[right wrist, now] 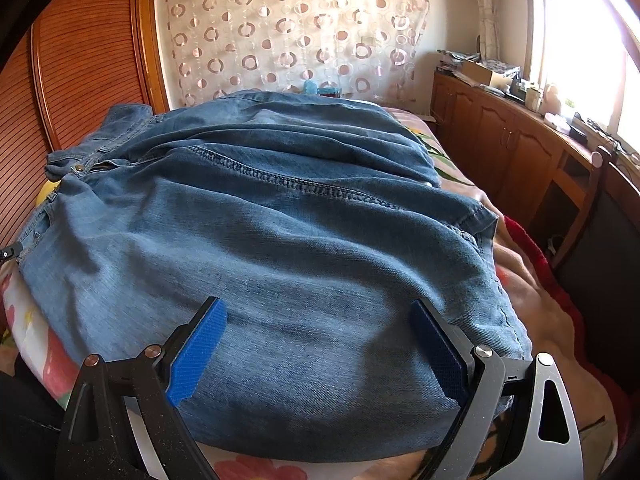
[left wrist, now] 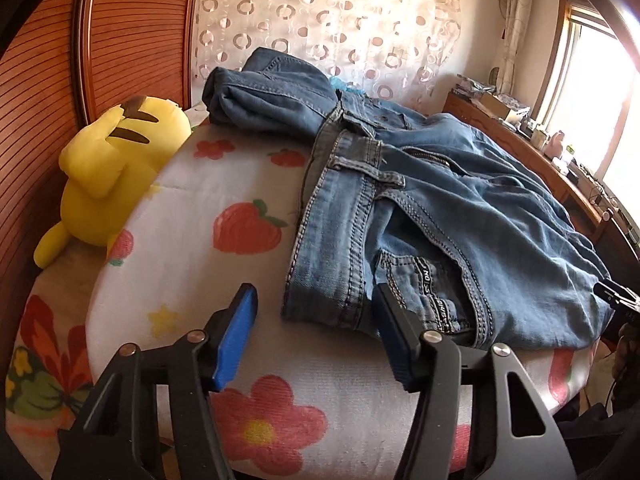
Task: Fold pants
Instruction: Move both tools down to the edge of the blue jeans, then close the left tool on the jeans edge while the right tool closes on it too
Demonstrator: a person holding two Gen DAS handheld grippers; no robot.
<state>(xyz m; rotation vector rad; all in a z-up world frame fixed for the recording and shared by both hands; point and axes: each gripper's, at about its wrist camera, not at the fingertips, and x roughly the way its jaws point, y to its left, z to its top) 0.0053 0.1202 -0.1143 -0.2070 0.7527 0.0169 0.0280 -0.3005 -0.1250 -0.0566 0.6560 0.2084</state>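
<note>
Blue denim jeans point(left wrist: 432, 208) lie on a bed covered with a white flowered sheet point(left wrist: 208, 208). A leg end is bunched up at the far side, above the waistband. My left gripper point(left wrist: 316, 312) is open, just in front of the waistband's near corner, with its right finger at the pocket edge. In the right wrist view the jeans point(right wrist: 280, 240) fill the frame. My right gripper point(right wrist: 316, 324) is open and empty, its blue pads point(right wrist: 200, 352) spread just over the near part of the leg fabric. The right gripper's tip also shows in the left wrist view point(left wrist: 616, 300).
A yellow plush toy point(left wrist: 116, 160) lies at the bed's left edge against a wooden headboard point(left wrist: 48, 80). A patterned curtain point(right wrist: 288, 28) hangs behind. A wooden cabinet point(right wrist: 504, 140) with clutter runs along the right wall under a bright window. A red-edged blanket point(right wrist: 552, 300) lies to the right.
</note>
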